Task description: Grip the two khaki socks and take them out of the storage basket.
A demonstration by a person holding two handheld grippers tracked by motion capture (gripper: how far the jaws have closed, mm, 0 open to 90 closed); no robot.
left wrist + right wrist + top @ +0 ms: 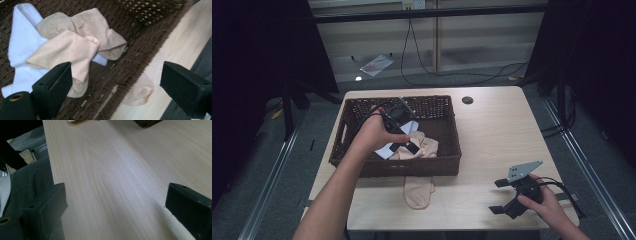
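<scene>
A dark brown wicker basket (412, 167) stands on the left half of the pale wooden table (497, 135). Inside it lie crumpled beige socks (426, 147) on a white sock (384, 150). Another beige sock (418, 190) lies flat on the table just in front of the basket. My left gripper (409, 145) hovers over the basket's inside, open, with nothing between its jaws. Its own view looks down on the beige socks (75, 47), the white sock (22, 42) and the sock on the table (140, 92). My right gripper (497, 196) rests open low over the front right of the table.
A round black cable hole (467, 100) sits near the table's far edge. Black cables (422, 70) run over the floor behind the table, and dark curtains hang on both sides. The right gripper view shows bare tabletop (112, 157) and the table's near edge.
</scene>
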